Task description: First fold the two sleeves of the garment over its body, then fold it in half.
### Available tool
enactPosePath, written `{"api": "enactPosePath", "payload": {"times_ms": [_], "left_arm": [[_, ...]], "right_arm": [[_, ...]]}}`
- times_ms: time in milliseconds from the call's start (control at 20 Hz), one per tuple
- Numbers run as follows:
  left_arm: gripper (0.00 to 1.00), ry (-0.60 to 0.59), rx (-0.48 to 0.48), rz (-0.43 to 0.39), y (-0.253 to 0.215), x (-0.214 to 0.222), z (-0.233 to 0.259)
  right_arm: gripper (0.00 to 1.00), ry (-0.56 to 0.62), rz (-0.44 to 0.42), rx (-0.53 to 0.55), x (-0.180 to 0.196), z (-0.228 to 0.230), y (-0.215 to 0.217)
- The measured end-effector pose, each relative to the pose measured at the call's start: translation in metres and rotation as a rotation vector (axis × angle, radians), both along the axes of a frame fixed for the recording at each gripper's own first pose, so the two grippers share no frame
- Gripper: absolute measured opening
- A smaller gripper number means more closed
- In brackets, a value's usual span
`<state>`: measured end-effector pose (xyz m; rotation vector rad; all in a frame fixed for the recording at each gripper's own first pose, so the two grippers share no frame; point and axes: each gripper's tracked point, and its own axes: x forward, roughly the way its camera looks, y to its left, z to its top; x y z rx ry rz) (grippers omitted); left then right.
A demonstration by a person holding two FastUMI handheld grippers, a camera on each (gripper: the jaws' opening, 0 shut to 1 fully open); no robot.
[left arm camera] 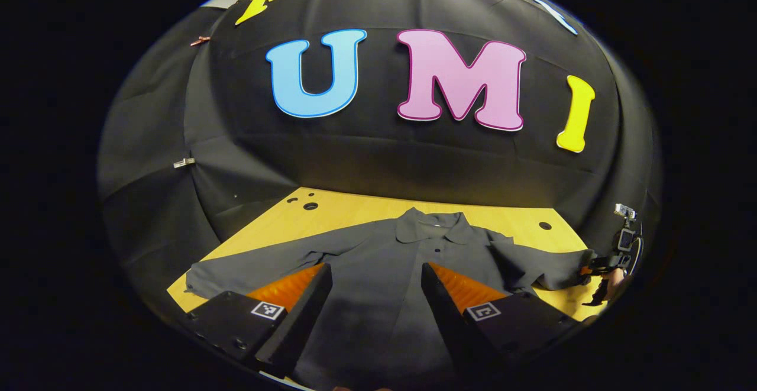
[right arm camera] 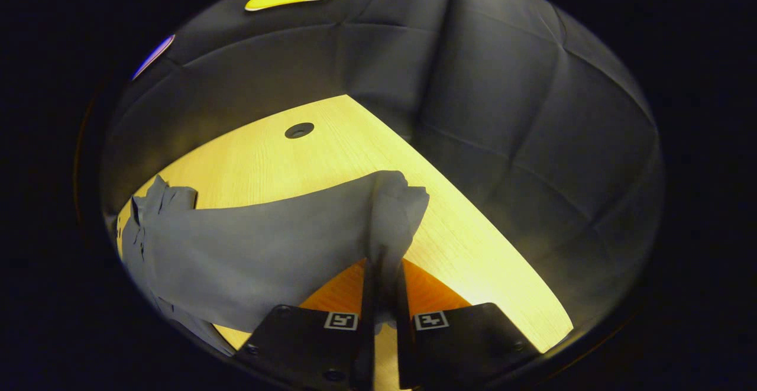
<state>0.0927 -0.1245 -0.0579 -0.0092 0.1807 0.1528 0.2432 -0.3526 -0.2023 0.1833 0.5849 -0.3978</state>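
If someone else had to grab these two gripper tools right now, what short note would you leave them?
Right gripper: shut on the cuff of one sleeve of the dark grey collared shirt, lifted off the light wooden table.
Left gripper: open, held over the shirt body, touching nothing.
Other sleeve lies spread flat.
Done: no fold finished.
Left: both sleeves over the body, then fold in half.

Matt grey cloth garment (left arm camera: 378,272) lies on a smooth, light wood-grain table (right arm camera: 284,160).
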Motion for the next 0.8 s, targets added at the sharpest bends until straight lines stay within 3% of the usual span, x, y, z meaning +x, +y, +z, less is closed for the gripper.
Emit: {"api": "enactPosePath", "payload": {"times_ms": [150,250,400,750,800], "left_arm": [[0.96,-0.017,-0.014,0.007,0.003,-0.002,0.002],[0.96,-0.017,-0.024,0.011,0.004,-0.001,0.0],[0.96,-0.021,-0.033,0.01,0.005,0.0,0.001],[0.96,-0.034,-0.027,0.027,0.024,-0.008,0.004],[1.0,-0.031,-0.028,0.03,0.027,-0.01,0.004]], "right_arm": [[0.06,0.016,0.045,0.092,0.001,-0.002,0.011],[0.06,0.026,0.055,0.154,0.0,-0.002,0.01],[0.05,0.034,-0.002,0.228,0.0,0.001,0.009],[0.05,-0.046,0.026,0.158,-0.011,0.059,0.007],[0.05,-0.064,0.028,0.15,-0.012,0.069,0.009]]}}
